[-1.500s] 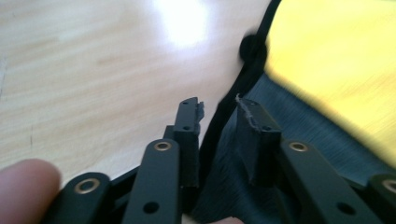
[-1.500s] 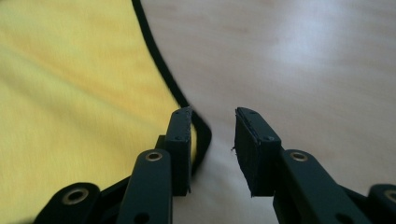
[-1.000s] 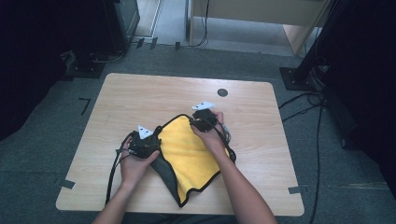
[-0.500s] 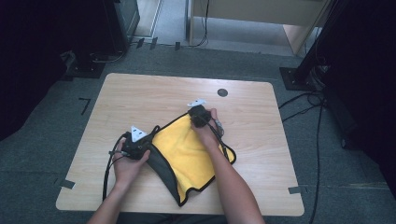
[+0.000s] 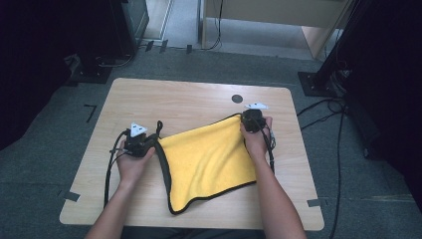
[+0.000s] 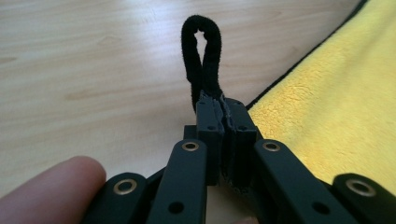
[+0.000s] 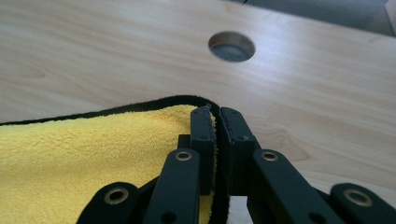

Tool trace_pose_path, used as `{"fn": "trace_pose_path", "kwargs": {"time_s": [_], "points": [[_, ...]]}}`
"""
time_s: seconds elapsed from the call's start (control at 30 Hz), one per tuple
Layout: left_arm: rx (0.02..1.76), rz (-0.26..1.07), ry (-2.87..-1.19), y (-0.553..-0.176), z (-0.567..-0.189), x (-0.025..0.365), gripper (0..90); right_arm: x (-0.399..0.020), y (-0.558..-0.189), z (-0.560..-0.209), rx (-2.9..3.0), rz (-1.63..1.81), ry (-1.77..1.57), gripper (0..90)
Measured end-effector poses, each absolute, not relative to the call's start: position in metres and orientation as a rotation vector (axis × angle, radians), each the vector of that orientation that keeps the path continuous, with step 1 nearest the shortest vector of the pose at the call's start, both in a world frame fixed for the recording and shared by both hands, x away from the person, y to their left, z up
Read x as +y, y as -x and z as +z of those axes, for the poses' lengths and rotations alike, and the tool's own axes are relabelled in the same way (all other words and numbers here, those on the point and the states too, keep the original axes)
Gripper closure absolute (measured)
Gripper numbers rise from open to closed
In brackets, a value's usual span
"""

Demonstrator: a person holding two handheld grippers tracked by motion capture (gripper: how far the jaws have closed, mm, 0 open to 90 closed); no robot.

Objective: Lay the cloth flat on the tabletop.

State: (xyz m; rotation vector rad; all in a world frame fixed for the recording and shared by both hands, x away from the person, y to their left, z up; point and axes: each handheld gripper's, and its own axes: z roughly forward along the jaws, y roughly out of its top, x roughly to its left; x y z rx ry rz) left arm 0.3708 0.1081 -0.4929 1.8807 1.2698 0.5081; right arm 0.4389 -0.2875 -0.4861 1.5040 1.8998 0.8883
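Yellow fleece cloth [image 5: 209, 159] with black edging, spread flat across the table's middle, near edge wavy and close to the table's front. Black hanging loop [image 6: 201, 51] stood upright at the left corner. Both far corners lifted and pinched taut.

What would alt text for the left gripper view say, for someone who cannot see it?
Two black jaws of the left gripper are shut on the black hanging loop of a yellow cloth, the loop sticking up beyond them. The cloth lies to the right on a pale wooden table; a fingertip shows at bottom left.
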Motion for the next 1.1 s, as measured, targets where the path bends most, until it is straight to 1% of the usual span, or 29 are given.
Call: {"fn": "trace_pose_path", "kwargs": {"time_s": [0.1, 0.17, 0.23, 0.27, 0.3, 0.33, 0.4, 0.43, 0.53, 0.63, 0.8, 0.97, 1.03, 1.1], "points": [[1.282, 0.583, -1.849, -0.387, -0.483, 0.106, 87.1, -0.291, -0.436, -0.477, 1.848, 0.943, -1.465, 84.1], [1.301, 0.65, -1.791, -0.401, -0.472, 0.107, 86.9, -0.293, -0.435, -0.472, 1.826, 0.983, -1.433, 84.0], [1.356, 0.701, -1.772, -0.413, -0.466, 0.107, 83.6, -0.295, -0.434, -0.468, 1.805, 1.013, -1.401, 81.9], [1.406, 0.731, -1.778, -0.418, -0.466, 0.106, 72.6, -0.296, -0.434, -0.468, 1.804, 1.01, -1.401, 77.1], [1.5, 0.739, -1.81, -0.425, -0.468, 0.106, 58.1, -0.296, -0.435, -0.468, 1.802, 0.99, -1.41, 70.5], [1.547, 0.713, -1.827, -0.428, -0.471, 0.109, 47.7, -0.298, -0.437, -0.471, 1.804, 0.973, -1.456, 61.1], [1.586, 0.633, -1.814, -0.425, -0.476, 0.118, 45.8, -0.304, -0.438, -0.475, 1.832, 0.991, -1.541, 52.9], [1.588, 0.618, -1.804, -0.421, -0.478, 0.122, 44.8, -0.307, -0.436, -0.476, 1.84, 0.973, -1.573, 49.3], [1.562, 0.574, -1.832, -0.404, -0.484, 0.127, 43.7, -0.314, -0.422, -0.481, 1.87, 0.954, -1.572, 47.4], [1.481, 0.559, -1.874, -0.378, -0.489, 0.128, 43.0, -0.32, -0.402, -0.488, 1.927, 0.946, -1.572, 46.7], [1.394, 0.542, -1.917, -0.339, -0.493, 0.123, 41.0, -0.33, -0.355, -0.502, 1.996, 0.936, -1.58, 51.1], [1.306, 0.551, -1.968, -0.296, -0.498, 0.112, 41.3, -0.329, -0.31, -0.509, 2.06, 0.942, -1.539, 55.8], [1.275, 0.564, -2.024, -0.284, -0.5, 0.107, 40.8, -0.328, -0.296, -0.51, 2.064, 0.95, -1.532, 57.1], [1.271, 0.556, -2.033, -0.276, -0.502, 0.105, 40.8, -0.329, -0.28, -0.514, 2.07, 0.956, -1.528, 59.2]]}}
